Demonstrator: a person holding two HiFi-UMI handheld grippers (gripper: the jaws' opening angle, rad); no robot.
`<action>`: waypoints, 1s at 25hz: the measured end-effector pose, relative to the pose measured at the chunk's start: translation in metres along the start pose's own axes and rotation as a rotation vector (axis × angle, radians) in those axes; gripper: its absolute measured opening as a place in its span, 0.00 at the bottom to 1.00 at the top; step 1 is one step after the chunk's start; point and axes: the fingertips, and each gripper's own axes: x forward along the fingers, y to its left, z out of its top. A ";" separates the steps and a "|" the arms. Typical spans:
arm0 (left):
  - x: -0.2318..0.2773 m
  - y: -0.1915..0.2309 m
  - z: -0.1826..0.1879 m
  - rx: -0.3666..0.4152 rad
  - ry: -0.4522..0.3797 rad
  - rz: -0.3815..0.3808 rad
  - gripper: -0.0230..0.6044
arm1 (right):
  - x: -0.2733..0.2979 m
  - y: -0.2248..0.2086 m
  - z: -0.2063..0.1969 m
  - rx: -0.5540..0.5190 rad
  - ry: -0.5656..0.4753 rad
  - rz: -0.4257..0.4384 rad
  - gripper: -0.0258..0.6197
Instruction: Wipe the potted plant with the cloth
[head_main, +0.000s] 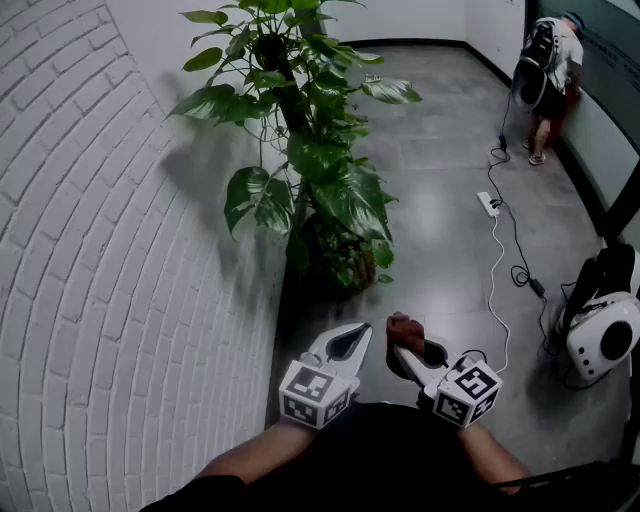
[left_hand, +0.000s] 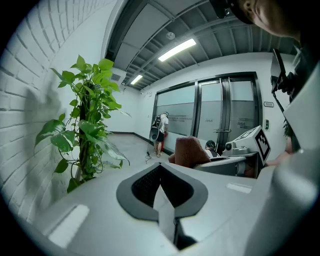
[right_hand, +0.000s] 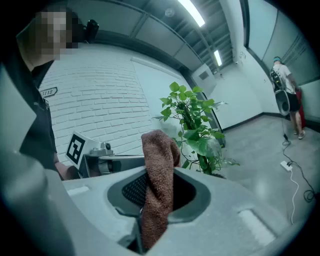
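The potted plant (head_main: 310, 150), a tall leafy climber in a dark pot, stands against the white brick wall ahead of me. Both grippers are held low and close to my body, well short of it. My right gripper (head_main: 402, 346) is shut on a brown terry cloth (head_main: 405, 327), which sticks up out of the jaws. In the right gripper view the cloth (right_hand: 158, 185) is clamped in the right gripper (right_hand: 157, 176), with the plant (right_hand: 196, 129) beyond. My left gripper (head_main: 362, 331) is shut and holds nothing. The left gripper view shows the left gripper (left_hand: 161, 175), the plant (left_hand: 82, 140) at left and the cloth (left_hand: 189, 151) at right.
A white brick wall (head_main: 100, 260) runs along the left. On the grey floor lie a power strip (head_main: 488, 204) and its cable. A white machine (head_main: 605, 338) stands at the right. A person (head_main: 548, 70) with a backpack stands far off by the glass wall.
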 end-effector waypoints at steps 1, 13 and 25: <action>0.000 0.001 -0.002 -0.005 0.003 0.003 0.06 | 0.001 0.000 -0.001 -0.003 0.003 0.001 0.14; 0.011 0.074 -0.008 0.015 0.045 0.150 0.06 | 0.015 -0.033 -0.008 -0.047 0.056 -0.026 0.14; 0.074 0.189 0.007 0.049 0.103 0.220 0.06 | 0.115 -0.065 0.071 -0.612 0.157 0.050 0.14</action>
